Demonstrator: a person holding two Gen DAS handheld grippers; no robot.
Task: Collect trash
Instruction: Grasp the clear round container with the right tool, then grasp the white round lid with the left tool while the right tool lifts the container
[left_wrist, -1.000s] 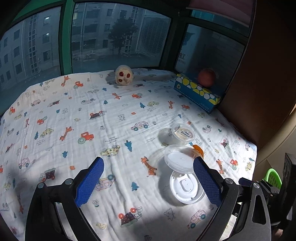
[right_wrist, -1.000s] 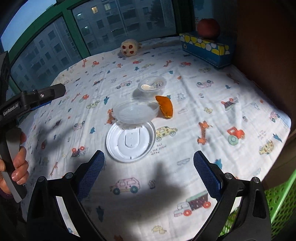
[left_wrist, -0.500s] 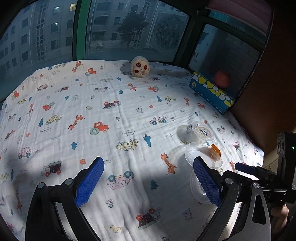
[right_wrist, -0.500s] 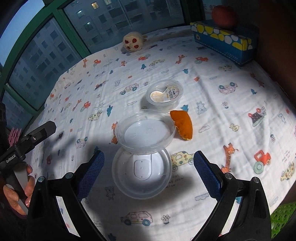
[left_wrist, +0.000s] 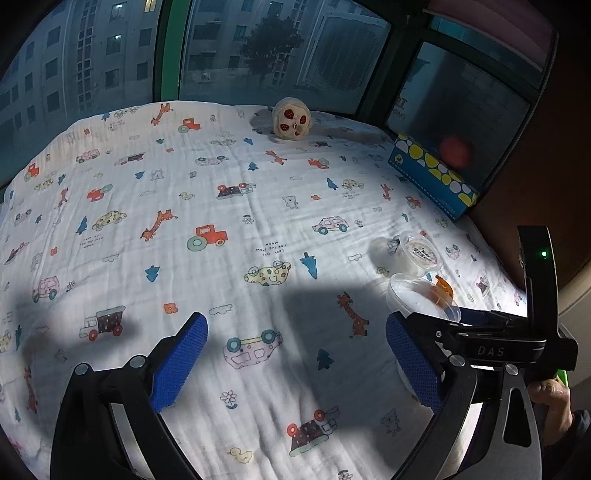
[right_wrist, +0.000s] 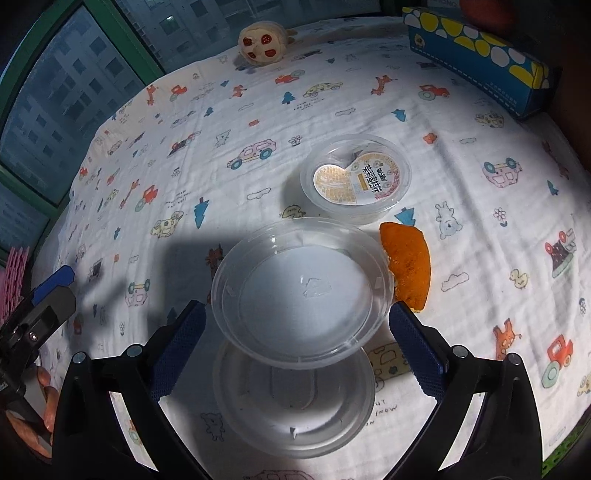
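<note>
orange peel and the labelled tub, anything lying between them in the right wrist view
Nothing: in the right wrist view only a narrow strip of printed cloth separates the orange peel from the labelled tub.

The cloth (right_wrist: 461, 177) is white, printed all over with little cartoon cars, orange giraffes, blue trees and red tractors. The clear plastic bowl (right_wrist: 301, 291) and clear lid (right_wrist: 295, 402) are see-through, and the small tub (right_wrist: 356, 179) has a cream and gold label. The peel (right_wrist: 408, 267) is bright orange. The box (right_wrist: 476, 55) is blue with yellow and white blobs. The plush (right_wrist: 260, 44) is beige with red spots. The pads (right_wrist: 415, 349) are dark blue and dimpled.
</note>
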